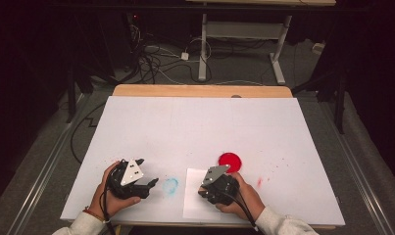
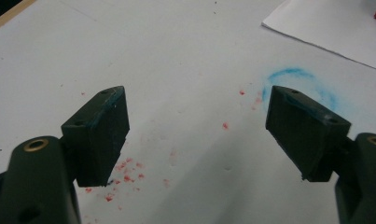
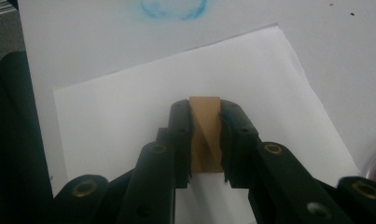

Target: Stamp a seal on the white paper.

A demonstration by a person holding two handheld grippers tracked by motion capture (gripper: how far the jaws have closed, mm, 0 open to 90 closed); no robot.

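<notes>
We see the right gripper [image 3: 205,140] clenched on a tan block [image 3: 205,137] at frame centre, over white paper [image 3: 106,121]; the left gripper [image 2: 197,135], lower frame, gapes released.

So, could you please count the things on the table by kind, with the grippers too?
Grippers: 2, left gripper and right gripper
Red round pad: 1
Paper sheet: 1
Tan block, clamped in the right gripper: 1
Blue ring stain: 1
Total: 6
</notes>
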